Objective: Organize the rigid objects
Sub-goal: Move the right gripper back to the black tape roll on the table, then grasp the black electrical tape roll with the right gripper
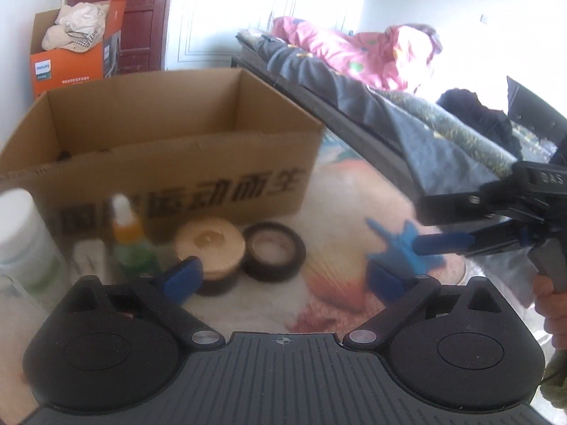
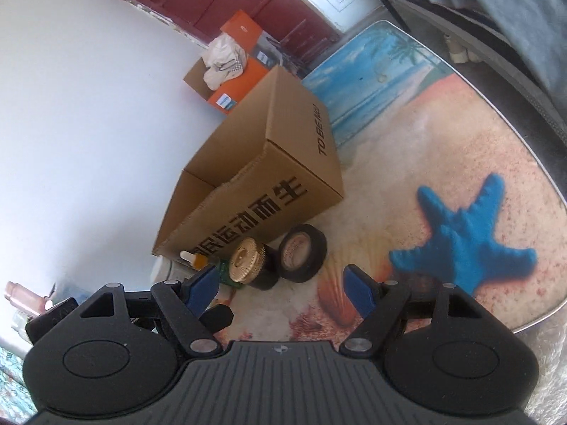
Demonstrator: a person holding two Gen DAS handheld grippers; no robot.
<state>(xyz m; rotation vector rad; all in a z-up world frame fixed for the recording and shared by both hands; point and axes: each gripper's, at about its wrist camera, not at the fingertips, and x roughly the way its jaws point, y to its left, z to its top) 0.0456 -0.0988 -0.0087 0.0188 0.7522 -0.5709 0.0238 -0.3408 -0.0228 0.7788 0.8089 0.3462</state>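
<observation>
An open cardboard box (image 1: 159, 134) stands on a beach-print mat (image 1: 354, 191). In front of it sit a black tape roll (image 1: 273, 251), a gold-lidded jar (image 1: 211, 244), a dropper bottle (image 1: 131, 244) with orange and green liquid, and a white tub (image 1: 24, 244). My left gripper (image 1: 285, 278) is open just short of the jar and tape roll, with nothing between its pads. My right gripper (image 2: 281, 288) is open too, and empty. It is short of the tape roll (image 2: 303, 256) and jar (image 2: 248, 262), with the box (image 2: 255, 184) behind them.
A bed (image 1: 354, 81) with dark and pink covers runs along the right. An orange box (image 1: 74, 53) with cloth stands by the red door. A small white item (image 1: 88, 262) lies by the dropper bottle. A hand (image 1: 549, 294) holds the right tool at the frame's right edge.
</observation>
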